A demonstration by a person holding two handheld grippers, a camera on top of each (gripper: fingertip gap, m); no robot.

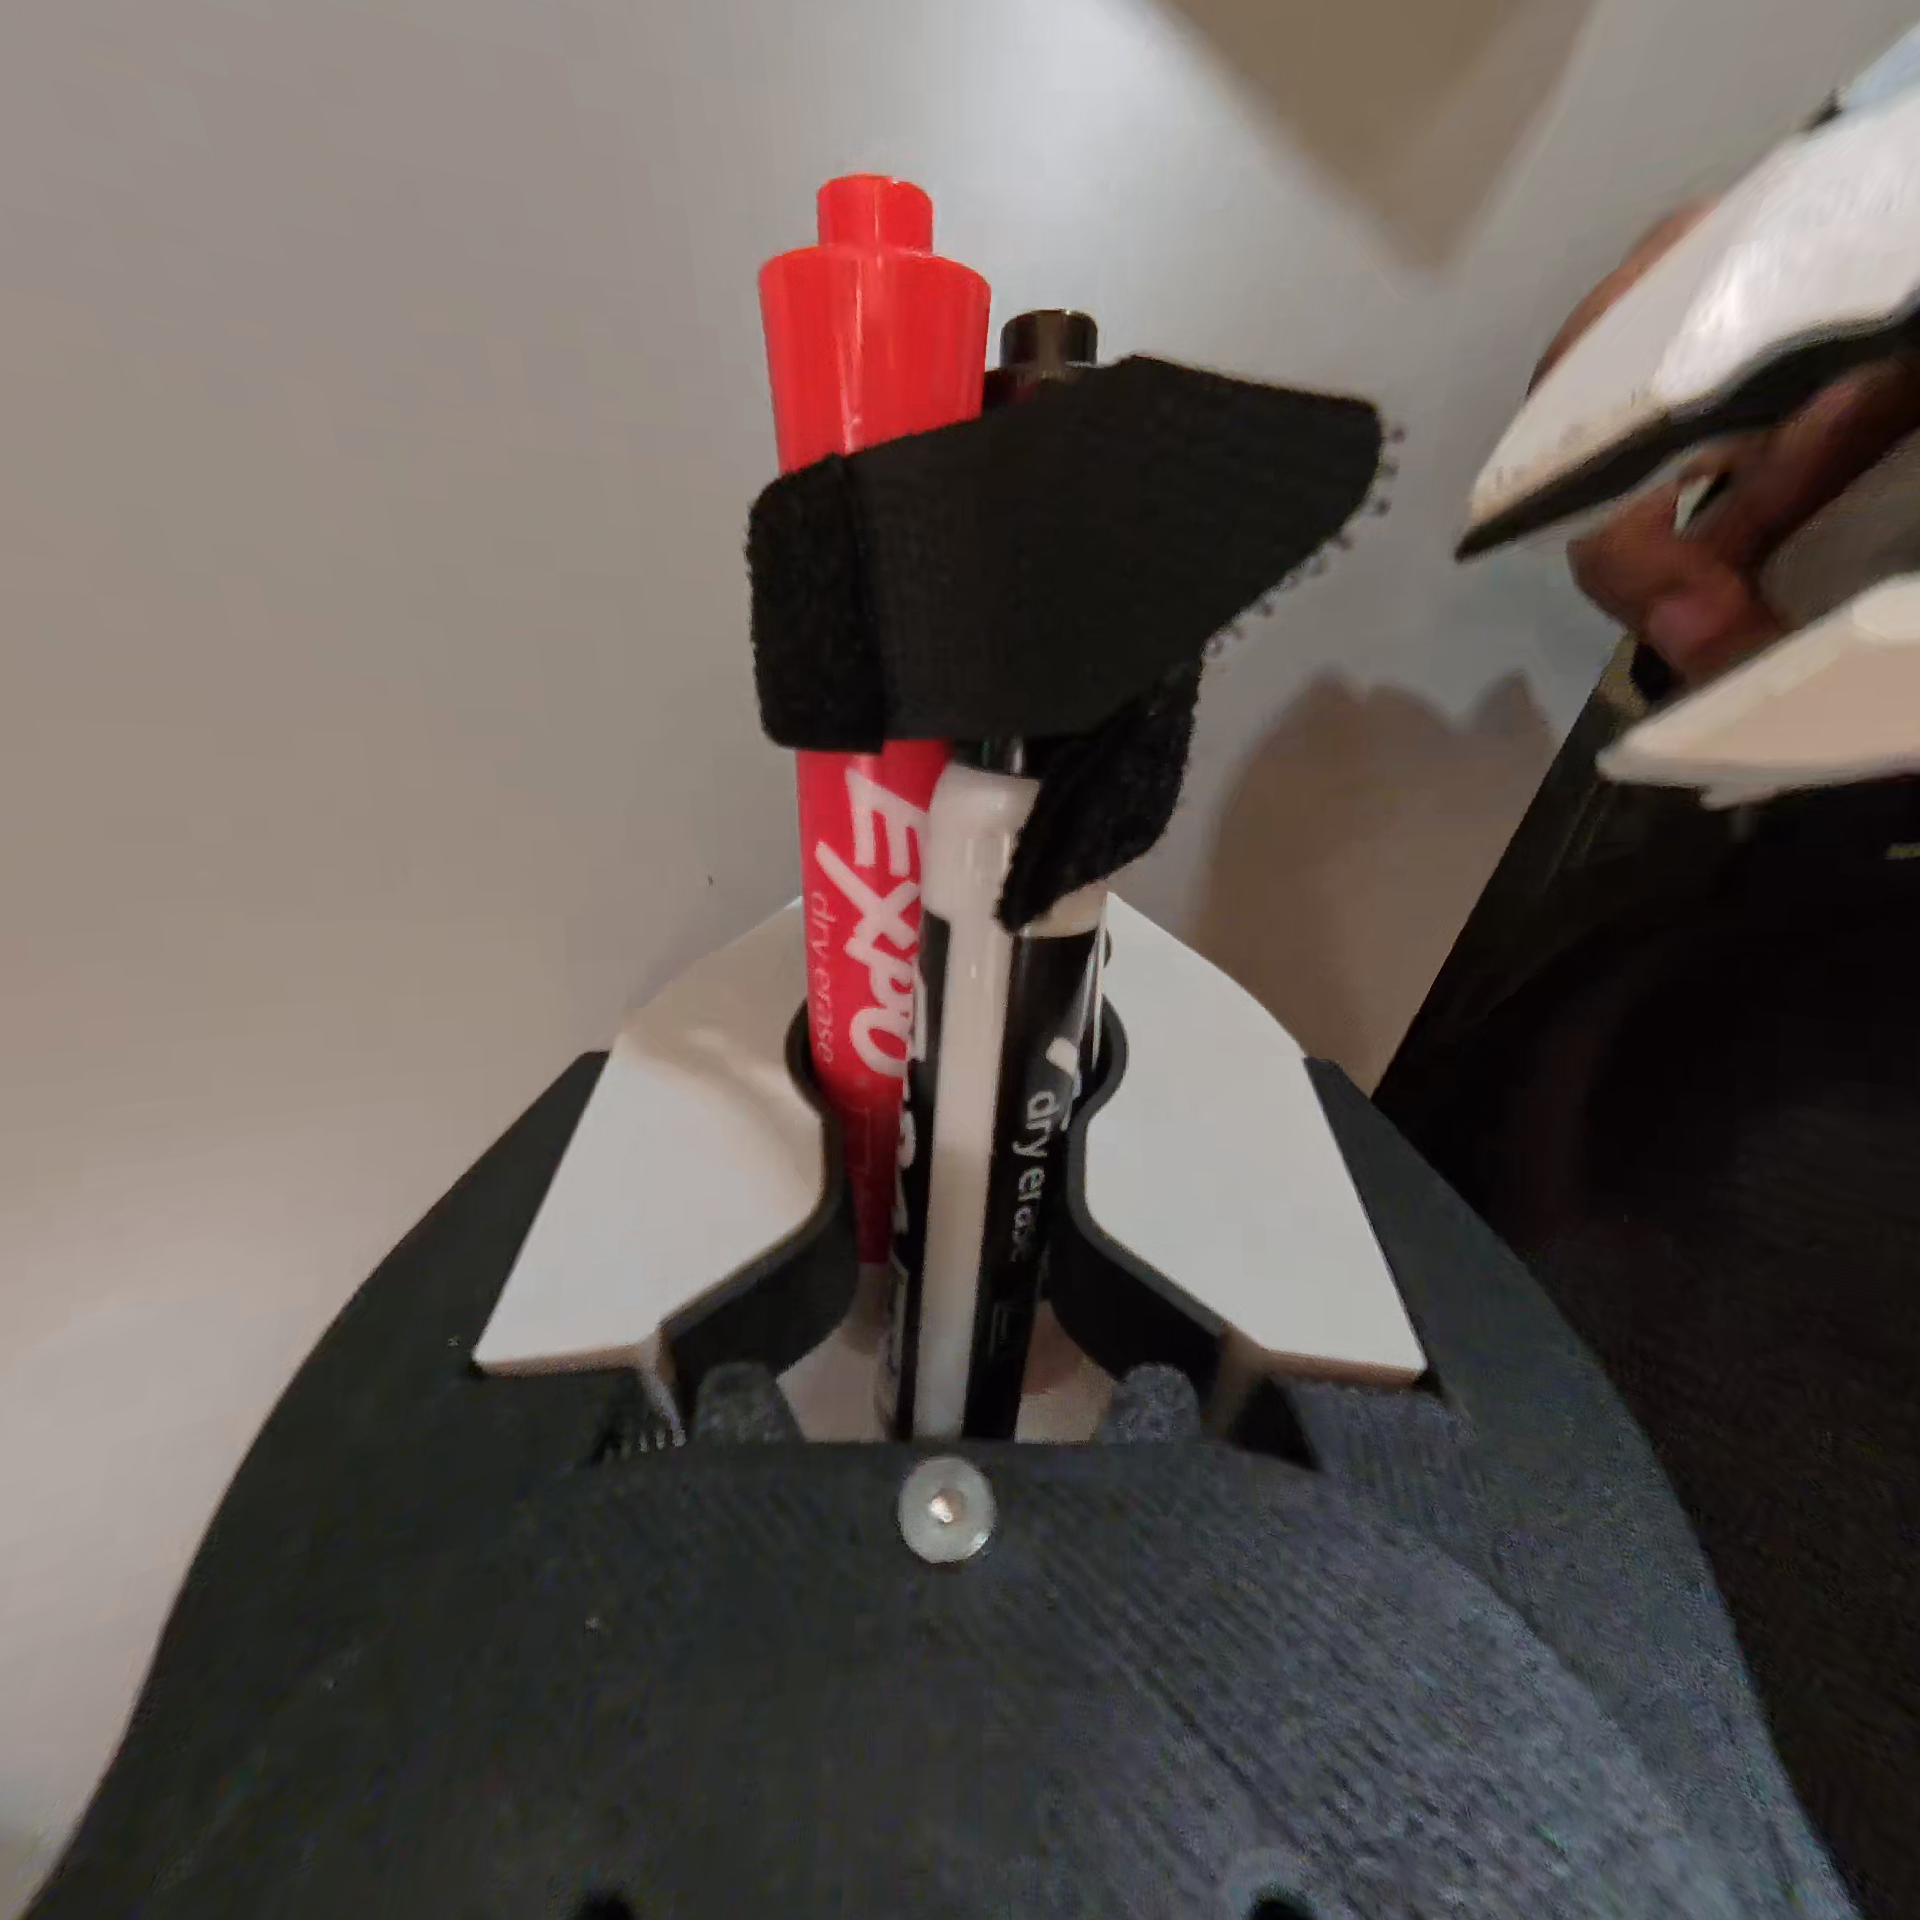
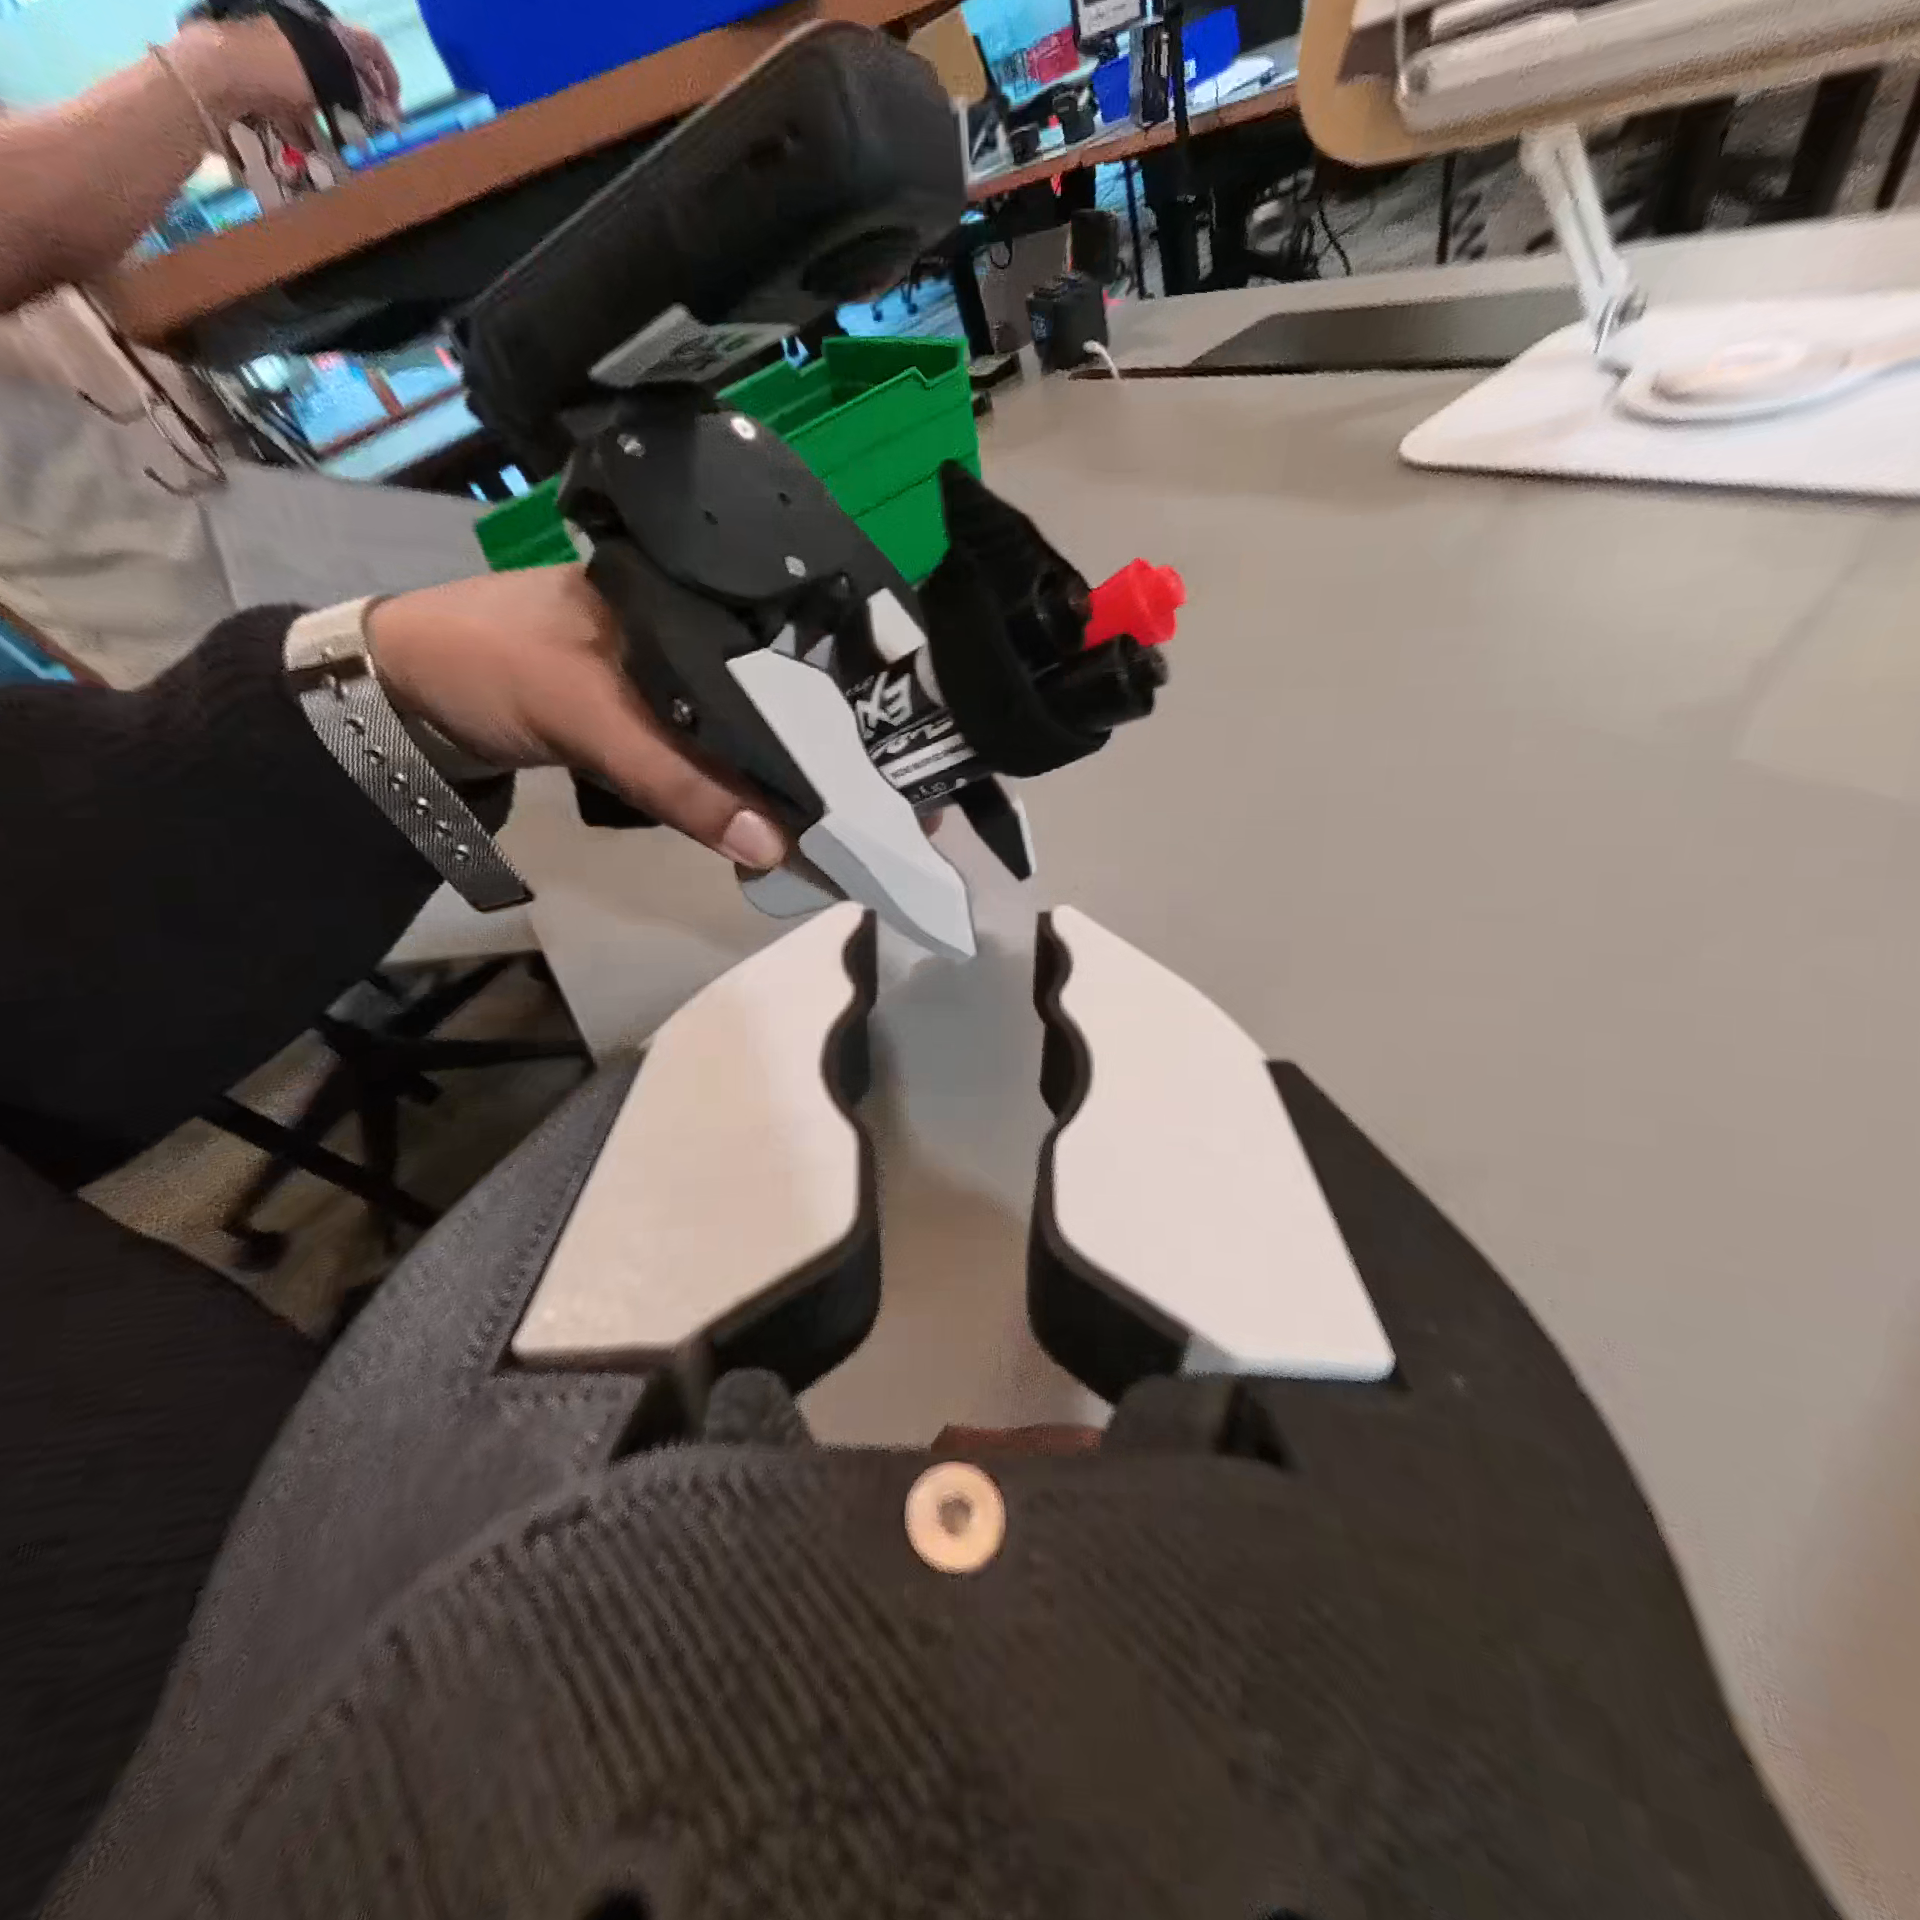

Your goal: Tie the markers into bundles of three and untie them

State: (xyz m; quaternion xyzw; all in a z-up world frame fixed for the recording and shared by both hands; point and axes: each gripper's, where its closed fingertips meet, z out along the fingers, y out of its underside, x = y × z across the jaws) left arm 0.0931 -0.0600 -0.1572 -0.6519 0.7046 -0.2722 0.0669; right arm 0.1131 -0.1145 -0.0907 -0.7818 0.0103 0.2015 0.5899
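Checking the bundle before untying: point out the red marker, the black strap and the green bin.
red marker (image 1: pixel 871 343): left wrist view, on its cap.
black strap (image 1: pixel 1049 551): left wrist view, on the wide wrapped band.
green bin (image 2: pixel 883 436): right wrist view, on its front wall.

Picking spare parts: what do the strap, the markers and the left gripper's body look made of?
Strap: black fuzzy fabric, probably hook-and-loop; tiny hooks show along its loose edge. Markers: smooth glossy plastic, light glinting off the red cap. Left gripper body: matte black plastic with fine ridged lines, likely 3D-printed.
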